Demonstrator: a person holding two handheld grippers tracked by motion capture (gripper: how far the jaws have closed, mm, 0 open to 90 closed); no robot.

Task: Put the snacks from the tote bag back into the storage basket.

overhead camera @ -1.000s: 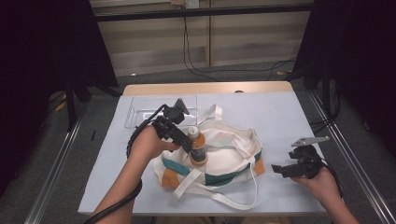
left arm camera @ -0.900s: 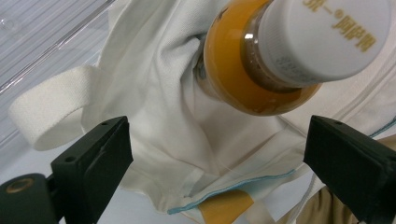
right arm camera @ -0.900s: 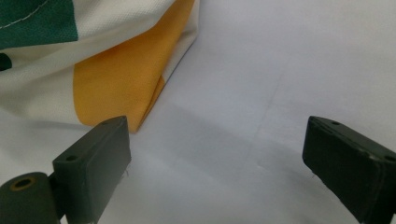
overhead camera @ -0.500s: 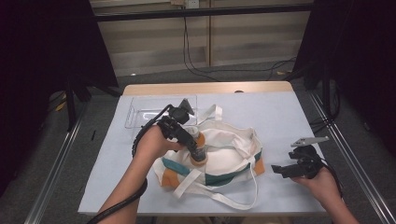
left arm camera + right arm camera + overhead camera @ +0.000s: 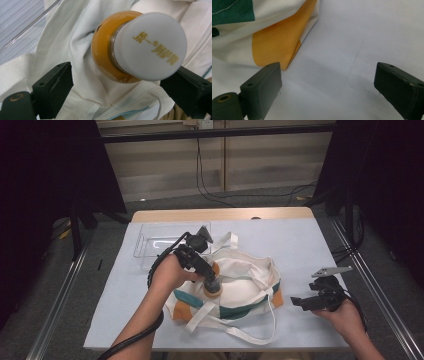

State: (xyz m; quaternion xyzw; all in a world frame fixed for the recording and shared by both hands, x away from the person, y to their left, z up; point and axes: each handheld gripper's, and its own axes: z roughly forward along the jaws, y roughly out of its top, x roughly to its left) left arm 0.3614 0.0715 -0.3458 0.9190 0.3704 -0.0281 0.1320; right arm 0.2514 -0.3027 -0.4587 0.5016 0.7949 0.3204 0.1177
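Left gripper over an orange bottle in a cloth bag; right gripper idle at the near right of the table.

At the far left of the table [image 5: 310,245] lies a clear plastic tray [image 5: 150,242], beside the cream tote bag [image 5: 245,280] with green and orange patches that sprawls across the middle. The left gripper [image 5: 210,279] reaches down into the bag's opening, its jaws spread apart on either side of an orange bottle [image 5: 105,50] with a white cap [image 5: 152,46]; the right-hand jaw looks close to the cap, though contact cannot be told. The bottle sits among the bag's folds. Right of the bag, the right gripper [image 5: 305,302] is held low over bare tabletop, jaws wide apart around nothing, just beside the bag's orange corner [image 5: 279,42].
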